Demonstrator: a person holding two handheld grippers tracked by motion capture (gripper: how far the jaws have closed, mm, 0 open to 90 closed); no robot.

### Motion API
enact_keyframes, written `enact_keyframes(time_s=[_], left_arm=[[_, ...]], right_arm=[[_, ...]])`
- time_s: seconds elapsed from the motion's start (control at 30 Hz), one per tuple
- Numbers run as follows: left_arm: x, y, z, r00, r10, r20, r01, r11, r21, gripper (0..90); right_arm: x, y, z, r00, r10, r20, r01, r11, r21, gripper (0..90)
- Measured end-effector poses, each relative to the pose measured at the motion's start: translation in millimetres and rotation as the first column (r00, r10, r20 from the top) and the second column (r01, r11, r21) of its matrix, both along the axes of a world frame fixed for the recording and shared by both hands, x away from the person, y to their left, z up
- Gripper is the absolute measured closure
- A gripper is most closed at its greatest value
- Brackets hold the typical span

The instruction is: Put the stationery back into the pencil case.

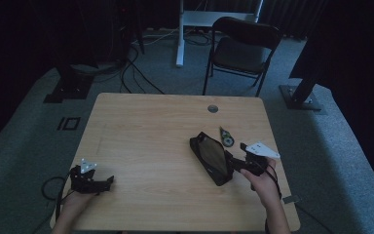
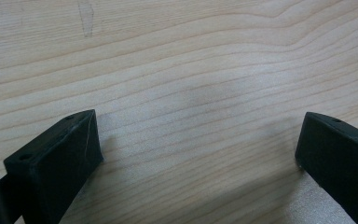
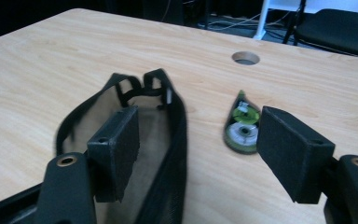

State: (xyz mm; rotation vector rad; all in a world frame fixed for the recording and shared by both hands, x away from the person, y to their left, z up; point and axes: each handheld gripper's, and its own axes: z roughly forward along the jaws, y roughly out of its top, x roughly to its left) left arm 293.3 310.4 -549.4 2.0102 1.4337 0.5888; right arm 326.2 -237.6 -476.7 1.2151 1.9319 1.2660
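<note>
A black mesh pouch point(image 1: 212, 158) lies on the wooden table point(image 1: 146, 136) right of centre, its mouth open towards my right gripper point(image 1: 237, 164). In the right gripper view the pouch point(image 3: 121, 98) gapes. That gripper point(image 3: 198, 149) is open, its left jaw at or inside the mouth and the pouch's near wall between the jaws. A green and black correction tape dispenser point(image 1: 226, 136) lies just beyond the pouch, and in the right gripper view the dispenser point(image 3: 242, 128) is beside the right jaw. My left gripper point(image 1: 108, 181) rests at the front left, and in its own view it point(image 2: 198, 149) is open over bare wood.
A round cable hole point(image 1: 213, 108) sits near the table's far edge. Behind the table stand a black folding chair point(image 1: 243, 46) and a white desk leg point(image 1: 179, 34). Cables run across the grey floor point(image 1: 126, 73) at the back left.
</note>
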Motion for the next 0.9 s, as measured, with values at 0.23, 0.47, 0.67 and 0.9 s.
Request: enact_keyframes(time_s=[0.23,0.47,0.67,0.9], left_arm=[[0.0,-0.1,0.0,1.0,0.001,0.0,-0.001,1.0,-0.001,0.2],[0.0,-0.1,0.1,1.0,0.001,0.0,-0.001,1.0,-0.001,0.2],[0.0,-0.1,0.1,1.0,0.0,-0.001,0.0,1.0,-0.001,0.2],[0.0,-0.1,0.1,1.0,0.0,-0.001,0.0,1.0,-0.001,0.2]], right_arm=[[17.7,-10.1,-0.8,0.9993,-0.036,0.008,0.036,0.999,-0.009,29.7],[40.6,-15.4,-7.1,0.9985,-0.055,-0.009,0.055,0.998,0.004,29.1],[59.8,-16.1,-12.5,0.9968,-0.071,-0.035,0.071,0.997,-0.003,29.1],[78.7,-18.2,-22.2,0.9911,-0.114,-0.069,0.115,0.993,0.013,29.1]])
